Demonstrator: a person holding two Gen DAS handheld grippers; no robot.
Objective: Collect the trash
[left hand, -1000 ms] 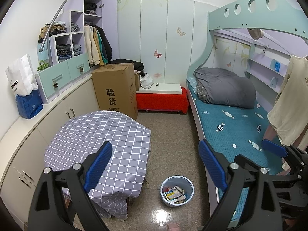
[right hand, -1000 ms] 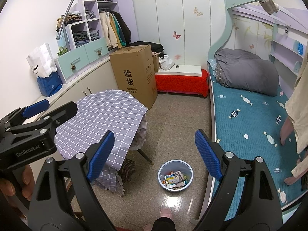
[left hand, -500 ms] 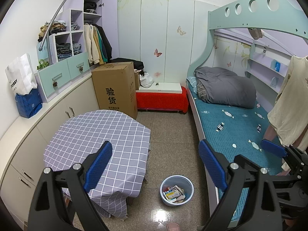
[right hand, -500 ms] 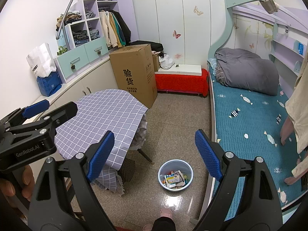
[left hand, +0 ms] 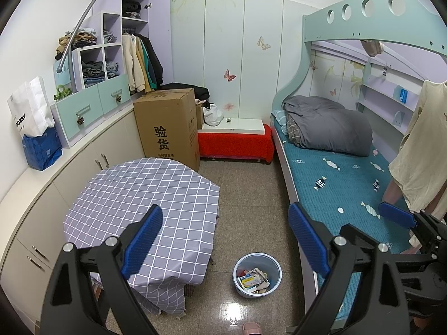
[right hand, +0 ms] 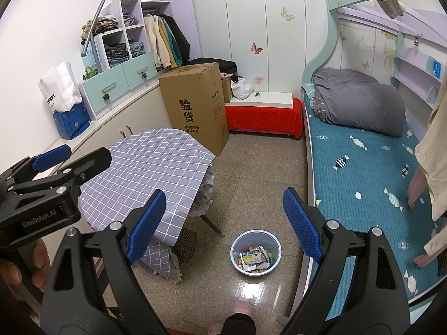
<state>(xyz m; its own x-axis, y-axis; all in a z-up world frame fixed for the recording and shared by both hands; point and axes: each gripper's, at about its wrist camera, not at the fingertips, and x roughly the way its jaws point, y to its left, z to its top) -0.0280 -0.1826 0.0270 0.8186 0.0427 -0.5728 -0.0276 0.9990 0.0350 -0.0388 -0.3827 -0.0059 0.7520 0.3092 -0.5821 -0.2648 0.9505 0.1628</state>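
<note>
Little has moved since a second ago; both views only drift slightly. Left gripper and right gripper: jaws apart, empty, high over the floor. Trash sits in the blue bin between worktop and bed. Descend straight, grip the rim.
</note>
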